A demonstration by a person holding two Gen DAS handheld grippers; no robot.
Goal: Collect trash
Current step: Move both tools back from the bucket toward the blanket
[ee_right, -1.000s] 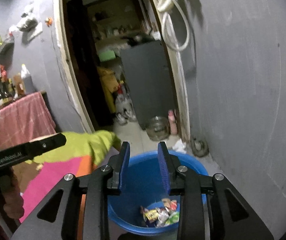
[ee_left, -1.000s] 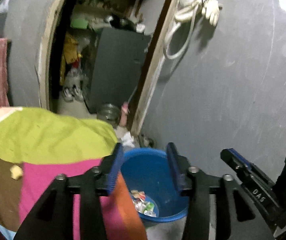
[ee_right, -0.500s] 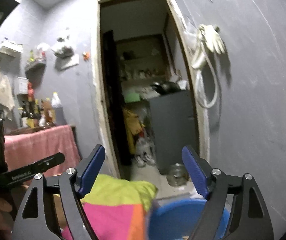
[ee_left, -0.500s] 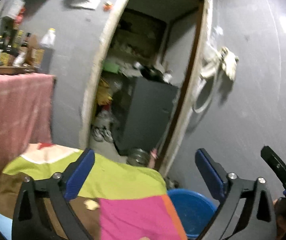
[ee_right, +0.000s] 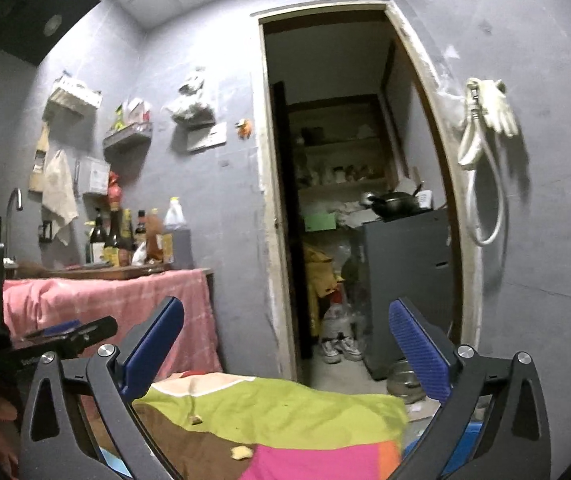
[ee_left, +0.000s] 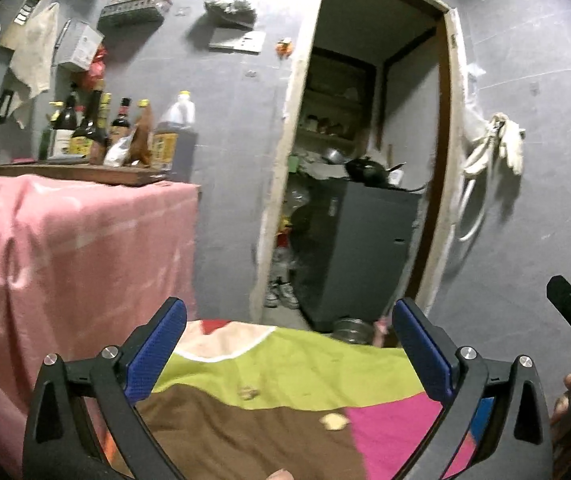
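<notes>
A patchwork cloth [ee_left: 309, 372] of green, brown and pink covers the low table in front of me. On it lie small pale scraps of trash: one [ee_left: 247, 392] on the green patch and one [ee_left: 333, 421] by the pink patch. The right wrist view shows the same scraps [ee_right: 241, 452]. My left gripper [ee_left: 287, 314] hangs above the cloth, open wide with nothing between its blue pads. My right gripper [ee_right: 285, 309] is level beside it; its jaws are opening and hold nothing. A sliver of the blue bin [ee_right: 475, 430] shows behind the right finger.
A counter draped in pink cloth [ee_left: 77, 248], with bottles [ee_left: 121, 132] on it, stands at the left. An open doorway [ee_right: 345, 200] ahead holds a dark cabinet [ee_left: 369, 248], shoes and a metal bowl [ee_left: 351, 326]. White gloves and a hose [ee_right: 485, 128] hang on the right wall.
Both grippers went from nearly shut over the blue bin to wide open. Both lifted and swung left, so the bin with its wrappers dropped out of view and the cloth-covered table came under them.
</notes>
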